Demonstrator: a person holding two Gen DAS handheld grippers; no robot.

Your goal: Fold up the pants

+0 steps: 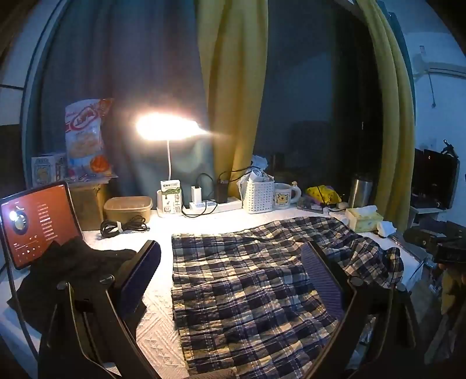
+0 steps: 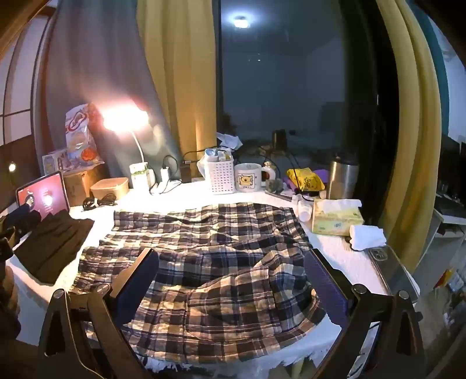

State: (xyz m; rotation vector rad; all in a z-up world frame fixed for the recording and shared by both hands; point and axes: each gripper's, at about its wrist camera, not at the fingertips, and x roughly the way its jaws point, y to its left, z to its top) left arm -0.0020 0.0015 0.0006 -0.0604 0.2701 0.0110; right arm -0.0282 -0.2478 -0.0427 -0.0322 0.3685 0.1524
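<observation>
At the worktop's [image 1: 163, 329] left edge a tablet [image 1: 38, 221] stands propped, its red screen showing a list of lines too small to read; a black garment [image 1: 72, 262] lies folded in front of it. Behind them a snack bag [image 1: 86, 137] with red-and-white lettering, blurred beyond reading, leans against the curtain. Along the back edge come a beige lidded box [image 1: 128, 207], a coiled black cable [image 1: 123, 226], and a milk carton [image 1: 171, 198] printed with Chinese characters under the lit desk lamp [image 1: 167, 126]. Then a power strip [image 1: 215, 205], a white perforated basket [image 1: 259, 196], a mug [image 1: 284, 196] with a yellow cartoon animal, a steel flask [image 1: 359, 189] and a tissue box [image 1: 364, 218].

The plaid pants [image 1: 247, 280] lie spread flat across the middle of the worktop, reaching its front edge. The left claw [image 1: 230, 262] is spread wide above them, pinching nothing. The right claw [image 2: 231, 271] is likewise spread over the cloth, empty.

Only the right wrist view shows a phone [image 2: 384, 262] near the right edge, a white cloth [image 2: 367, 236] beside it, and a ceiling light's reflection [image 2: 241, 22] in the dark window.
</observation>
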